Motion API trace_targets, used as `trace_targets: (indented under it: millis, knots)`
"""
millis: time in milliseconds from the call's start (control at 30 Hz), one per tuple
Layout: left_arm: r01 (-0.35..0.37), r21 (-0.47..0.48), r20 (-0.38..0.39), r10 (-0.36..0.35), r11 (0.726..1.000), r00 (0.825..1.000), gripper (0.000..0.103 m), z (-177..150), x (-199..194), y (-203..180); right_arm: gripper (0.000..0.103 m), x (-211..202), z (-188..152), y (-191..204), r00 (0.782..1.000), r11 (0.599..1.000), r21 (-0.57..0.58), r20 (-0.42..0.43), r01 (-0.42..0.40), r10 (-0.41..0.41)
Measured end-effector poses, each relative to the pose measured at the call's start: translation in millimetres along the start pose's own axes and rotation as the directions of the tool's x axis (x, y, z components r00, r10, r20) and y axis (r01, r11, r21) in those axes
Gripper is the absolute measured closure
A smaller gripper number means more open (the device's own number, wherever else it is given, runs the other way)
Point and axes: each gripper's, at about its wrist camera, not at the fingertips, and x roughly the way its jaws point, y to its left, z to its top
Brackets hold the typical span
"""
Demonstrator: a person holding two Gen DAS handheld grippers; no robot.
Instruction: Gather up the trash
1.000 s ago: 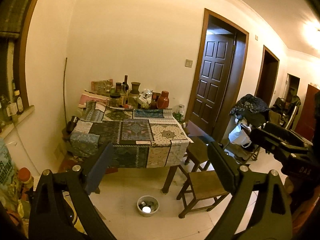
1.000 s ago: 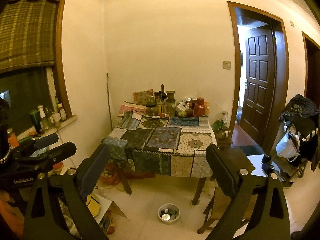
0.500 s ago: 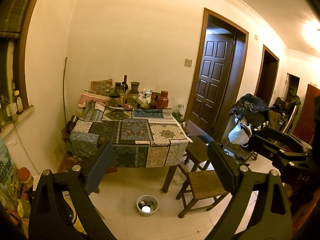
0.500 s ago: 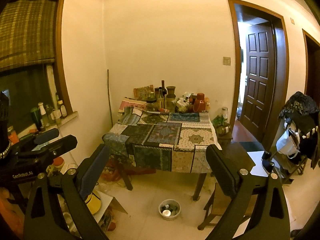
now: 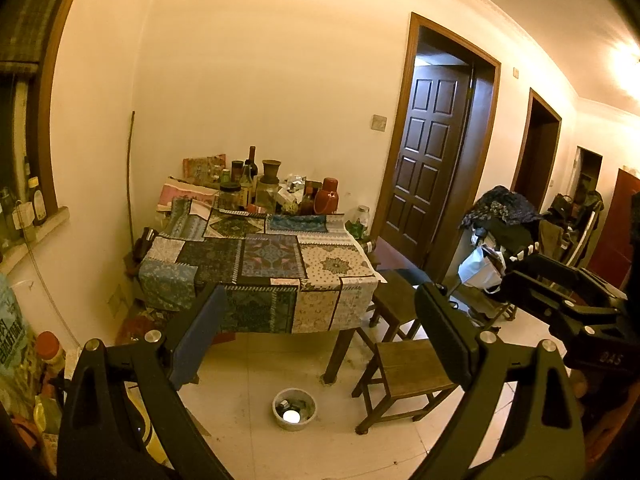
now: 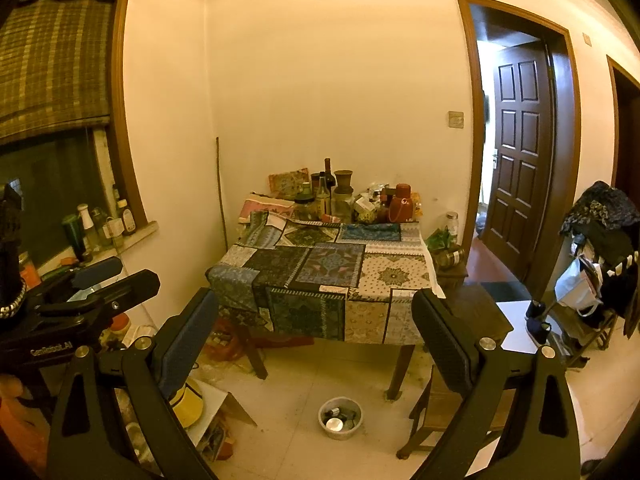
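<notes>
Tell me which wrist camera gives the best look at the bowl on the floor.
The right wrist view: the bowl sits central between the open tool fingers, its contents slightly clearer. The left wrist view also shows the bowl unobstructed by the table leg, with glare on something inside.

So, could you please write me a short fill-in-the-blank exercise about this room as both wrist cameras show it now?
1. The small bowl sits on the ____ near a table leg.
2. Both the left gripper and the right gripper have their jaws ____, holding nothing.
3. The table is covered by a ____ cloth.
4. The red thermos stands at the table's far end, near the ____.

Missing words: floor; open; patchwork; wall
</notes>
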Motion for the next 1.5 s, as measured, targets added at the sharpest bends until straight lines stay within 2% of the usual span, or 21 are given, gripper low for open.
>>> trace_targets:
  millis: [467, 1033, 1500]
  knots:
    - [-0.002, -0.005, -0.010, 0.002, 1.000, 1.000, 0.004, -3, 9, 2, 0.007, -3, -2, -3, 1.000, 1.000, -0.002, -0.004, 0.003, -0.003]
    - [-0.025, 0.036, 0.003, 0.025, 0.999, 1.000, 0.003, -2, 11, -24, 0.006, -4, -2, -5, 1.000, 1.000, 0.002, -0.006, 0.005, -0.005]
    - [-0.031, 0.033, 0.009, 0.030, 0.999, 0.999, 0.003, 0, 10, -28, 0.007, -3, -2, -5, 1.000, 1.000, 0.004, -0.008, 0.003, -0.003]
